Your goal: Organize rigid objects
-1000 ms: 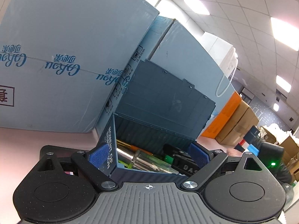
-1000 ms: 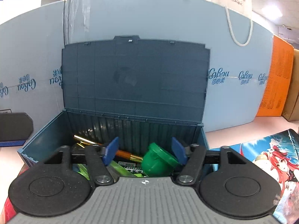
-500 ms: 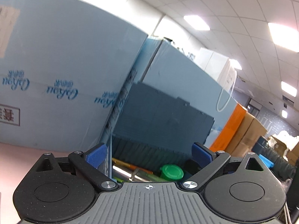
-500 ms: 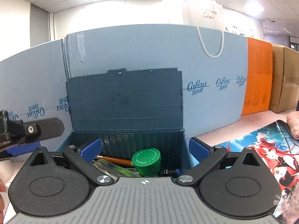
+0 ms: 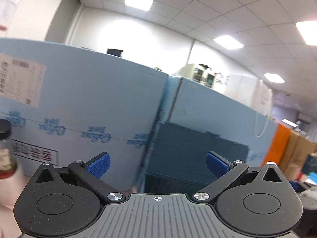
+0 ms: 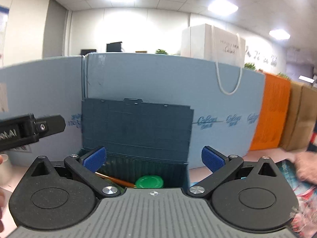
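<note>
A dark blue storage box (image 6: 136,130) stands open, its lid upright against light blue cartons; it also shows in the left wrist view (image 5: 198,154). Inside lie a green round lid (image 6: 149,181) and an orange pen (image 6: 115,178). My right gripper (image 6: 153,157) is open and empty, raised in front of the box. My left gripper (image 5: 157,165) is open and empty, left of the box and tilted upward; its body shows in the right wrist view (image 6: 29,130). A bottle with a black cap (image 5: 5,150) stands at the far left.
Light blue cartons (image 5: 89,109) form a wall behind the box. An orange box (image 6: 273,115) and a brown carton (image 6: 301,119) stand to the right. An illustrated mat (image 6: 301,188) lies at the right with a hand (image 6: 306,168) on it.
Both grippers have risen and pulled back from the box and tilted upward. The right gripper has opened wide, leaving the green lid in the box. The left gripper has swung left.
</note>
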Demonstrator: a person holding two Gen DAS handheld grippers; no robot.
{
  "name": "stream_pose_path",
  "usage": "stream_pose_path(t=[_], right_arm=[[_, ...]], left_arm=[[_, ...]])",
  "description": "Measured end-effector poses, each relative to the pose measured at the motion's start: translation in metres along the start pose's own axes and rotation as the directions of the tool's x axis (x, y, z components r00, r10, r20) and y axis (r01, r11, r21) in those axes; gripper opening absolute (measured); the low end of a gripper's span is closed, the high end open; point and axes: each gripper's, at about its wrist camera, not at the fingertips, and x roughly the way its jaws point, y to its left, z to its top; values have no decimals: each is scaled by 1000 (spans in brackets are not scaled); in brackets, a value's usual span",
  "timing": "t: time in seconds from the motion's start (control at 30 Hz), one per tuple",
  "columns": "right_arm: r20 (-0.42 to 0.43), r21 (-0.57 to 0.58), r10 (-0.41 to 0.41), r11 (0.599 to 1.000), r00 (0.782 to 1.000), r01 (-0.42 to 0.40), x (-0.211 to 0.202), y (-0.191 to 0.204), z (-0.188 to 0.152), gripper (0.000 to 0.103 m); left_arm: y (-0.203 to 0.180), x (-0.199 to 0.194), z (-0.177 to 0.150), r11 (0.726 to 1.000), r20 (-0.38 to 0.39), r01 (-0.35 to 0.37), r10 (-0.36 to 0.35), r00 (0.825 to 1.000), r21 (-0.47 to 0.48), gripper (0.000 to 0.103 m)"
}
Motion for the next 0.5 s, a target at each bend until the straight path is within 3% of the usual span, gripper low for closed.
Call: stream_pose_path(t=[0.27, 0.5], right_arm=[[-45, 31, 28, 999, 999, -26, 10, -13, 1, 103], [-41, 110, 3, 994, 999, 2, 11, -29, 2, 103]], left_arm=[[-4, 3, -3, 996, -12, -88, 88, 996, 20, 103], [4, 9, -8, 982, -14, -187, 187, 982, 11, 103]])
